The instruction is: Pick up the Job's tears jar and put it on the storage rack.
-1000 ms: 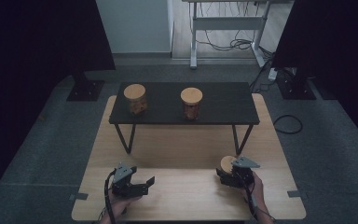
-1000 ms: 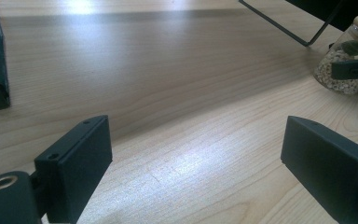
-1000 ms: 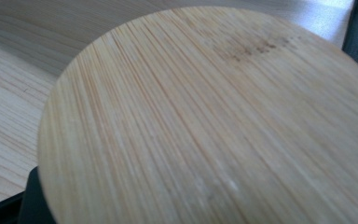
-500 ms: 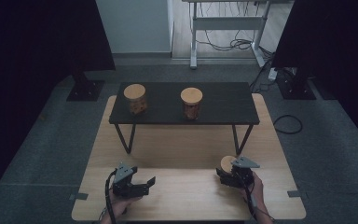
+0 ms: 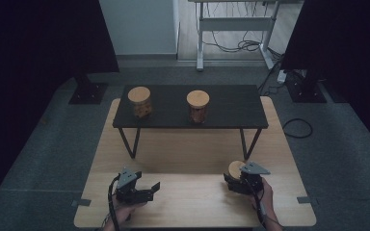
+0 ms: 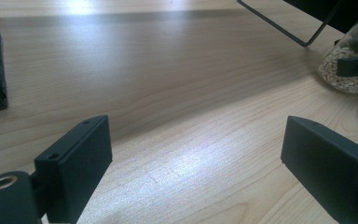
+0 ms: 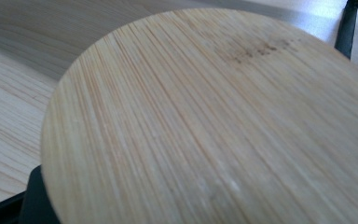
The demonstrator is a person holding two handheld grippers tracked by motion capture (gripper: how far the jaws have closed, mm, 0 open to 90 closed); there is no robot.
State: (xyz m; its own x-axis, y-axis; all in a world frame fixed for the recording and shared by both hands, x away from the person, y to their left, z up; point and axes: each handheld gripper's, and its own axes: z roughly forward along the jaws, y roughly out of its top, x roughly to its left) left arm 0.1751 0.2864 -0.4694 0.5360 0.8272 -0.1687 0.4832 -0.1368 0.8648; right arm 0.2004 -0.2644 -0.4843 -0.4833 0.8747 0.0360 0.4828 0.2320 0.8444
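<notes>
At the table's near right, my right gripper (image 5: 235,182) pinches the bamboo-lidded jar (image 5: 234,169)
Jar upright; left gripper (image 5: 147,188) spread, well apart to its left

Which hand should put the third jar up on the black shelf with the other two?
Right. Its claw is shut on the jar, below the shelf's bare right end. The left claw is open with nothing between its jaws.

Jar (image 7: 205,121) body hidden under lid, right claw (image 5: 236,180) pads unseen
</notes>
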